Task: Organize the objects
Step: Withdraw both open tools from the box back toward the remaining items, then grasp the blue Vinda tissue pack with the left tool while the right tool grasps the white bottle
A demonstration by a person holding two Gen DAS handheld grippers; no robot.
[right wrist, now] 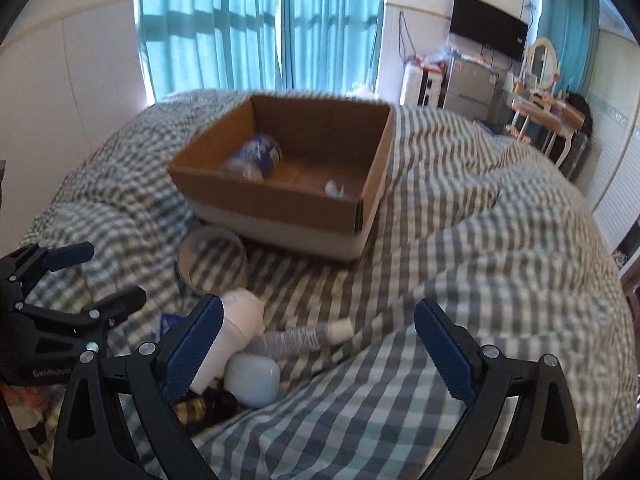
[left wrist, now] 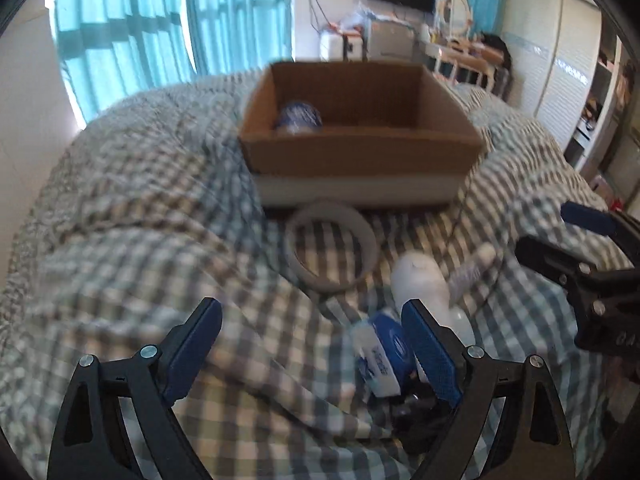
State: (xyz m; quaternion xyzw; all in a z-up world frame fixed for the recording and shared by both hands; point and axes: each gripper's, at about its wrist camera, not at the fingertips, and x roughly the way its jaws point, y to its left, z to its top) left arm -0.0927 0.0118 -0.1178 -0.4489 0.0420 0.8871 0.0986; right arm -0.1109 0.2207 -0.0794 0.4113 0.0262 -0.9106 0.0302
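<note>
Both tongs, left [left wrist: 316, 344] and right [right wrist: 320, 344], gape above the bed [right wrist: 460, 200]

you're looking at a checked bed [right wrist: 460, 208] carrying a cardboard box [right wrist: 280, 200], tape roll [left wrist: 332, 252], white bottle [right wrist: 236, 332] and tube [right wrist: 304, 338].

soft daylight glows through the curtains [right wrist: 256, 24]; both fisheye views are motion-blurred, edges bent and dark.

Left tongs [left wrist: 312, 344] and right tongs [right wrist: 318, 346] both gape wide.
</note>
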